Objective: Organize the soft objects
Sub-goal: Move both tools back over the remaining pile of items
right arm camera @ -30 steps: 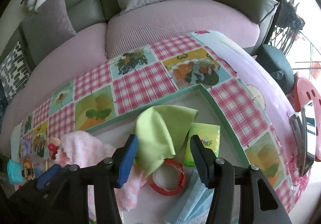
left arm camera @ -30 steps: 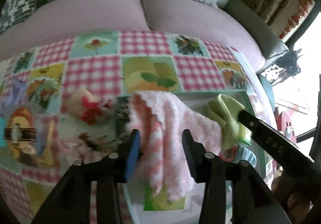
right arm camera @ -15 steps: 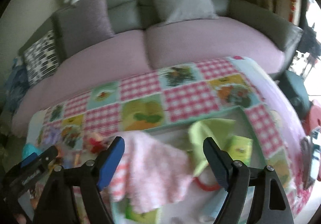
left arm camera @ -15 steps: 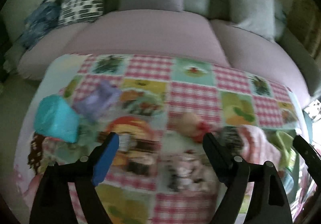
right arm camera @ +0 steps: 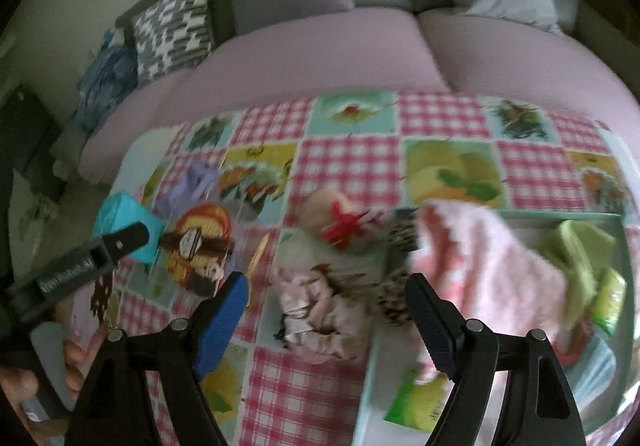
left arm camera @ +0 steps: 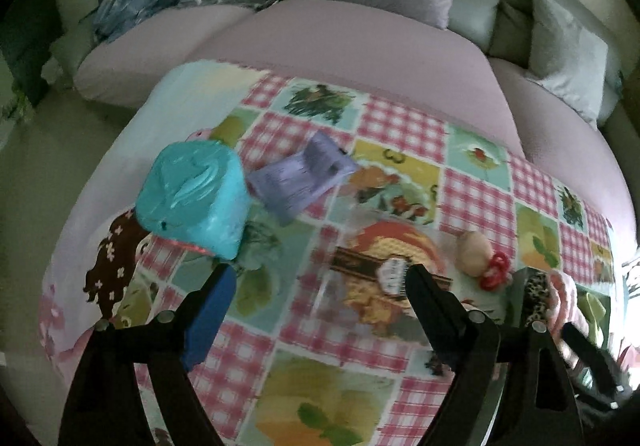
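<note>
Left gripper [left arm camera: 316, 286]: jaws spread wide, nothing between them, touching nothing. It hangs above the patchwork tablecloth [left arm camera: 400, 126], aimed at the left end of the table. Just ahead of its blue-padded finger stands a teal soft pack [left arm camera: 192, 198], upright and slightly tilted; just beyond that lies a lavender pouch [left arm camera: 300, 178], flat on the cloth. Judgement: the wide opening suits the bulk of the teal pack, which is the likely next pick.

Right gripper [right arm camera: 326, 296]: jaws likewise wide apart and empty. It hangs over a crumpled pink cloth item [right arm camera: 320, 322] lying on the tablecloth, directly between and below the fingers, not contacted. A leopard-print fabric piece [right arm camera: 394, 286] lies just beside it, at the tray edge. Farther out sits a small peach plush with a red bow [right arm camera: 332, 210].

Tray [right arm camera: 616, 218]: mint-rimmed, at the right end of the table. It holds a pink fluffy towel [right arm camera: 492, 262], draped partly over the rim, a green cloth [right arm camera: 576, 246] and a green packet [right arm camera: 612, 298]. Judgement: the tray serves as the collection point, so soft items are gathered there while the remaining ones lie loose on the cloth.

Both views are motion-blurred; fine detail of the small items cannot be confirmed
</note>
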A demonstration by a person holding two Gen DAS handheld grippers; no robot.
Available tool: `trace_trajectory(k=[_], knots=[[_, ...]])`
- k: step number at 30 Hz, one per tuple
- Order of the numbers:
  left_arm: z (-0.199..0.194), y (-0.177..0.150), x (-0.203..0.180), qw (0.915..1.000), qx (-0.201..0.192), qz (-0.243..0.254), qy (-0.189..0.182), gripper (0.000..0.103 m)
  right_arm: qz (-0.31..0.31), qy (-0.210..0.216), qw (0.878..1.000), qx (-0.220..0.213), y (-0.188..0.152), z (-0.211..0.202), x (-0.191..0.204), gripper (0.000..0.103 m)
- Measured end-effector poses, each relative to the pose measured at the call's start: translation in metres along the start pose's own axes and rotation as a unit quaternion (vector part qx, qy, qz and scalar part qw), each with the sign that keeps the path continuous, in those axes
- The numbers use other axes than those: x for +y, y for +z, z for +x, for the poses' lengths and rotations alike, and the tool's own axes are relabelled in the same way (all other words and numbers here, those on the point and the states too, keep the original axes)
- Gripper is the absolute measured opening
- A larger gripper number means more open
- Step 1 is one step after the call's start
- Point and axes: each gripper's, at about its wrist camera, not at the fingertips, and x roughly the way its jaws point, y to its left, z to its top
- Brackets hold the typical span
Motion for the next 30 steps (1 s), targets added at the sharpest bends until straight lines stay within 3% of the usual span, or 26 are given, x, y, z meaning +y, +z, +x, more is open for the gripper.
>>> trace_trajectory(k=[5, 7, 11, 12, 21, 23, 25, 30], knots=[[0.006, 0.001, 0.02, 0.9997, 0.009, -0.024, -0.003, 0.087, -0.016, 0.0, 0.999, 0.048, -0.008, 0.038, 0.012, 0.081], [0.009, 0.001, 0.028, 0.9993, 0.015, -0.034, -0.007, 0.087, -0.022, -0.004, 0.998, 0.065, -0.013, 0.051, 0.015, 0.074], [0.013, 0.001, 0.038, 0.9983, 0.023, -0.051, -0.015, 0.087, -0.029, -0.008, 0.996, 0.084, -0.018, 0.069, 0.019, 0.073], [0.013, 0.001, 0.039, 0.9983, 0.022, -0.052, -0.017, 0.087, -0.032, -0.01, 0.996, 0.088, -0.019, 0.073, 0.02, 0.068], [0.017, 0.002, 0.038, 0.9978, 0.03, -0.05, -0.032, 0.087, -0.054, -0.035, 0.993, 0.099, -0.023, 0.096, 0.025, 0.064], [0.018, 0.003, 0.037, 0.9976, 0.031, -0.049, -0.038, 0.087, -0.057, -0.039, 0.993, 0.096, -0.022, 0.099, 0.027, 0.06], [0.019, 0.003, 0.035, 0.9972, 0.033, -0.048, -0.047, 0.087, -0.063, -0.048, 0.993, 0.092, -0.021, 0.102, 0.028, 0.048], [0.023, 0.002, 0.029, 0.9976, 0.039, -0.038, -0.043, 0.087, -0.062, -0.053, 0.993, 0.084, -0.019, 0.102, 0.022, 0.038]])
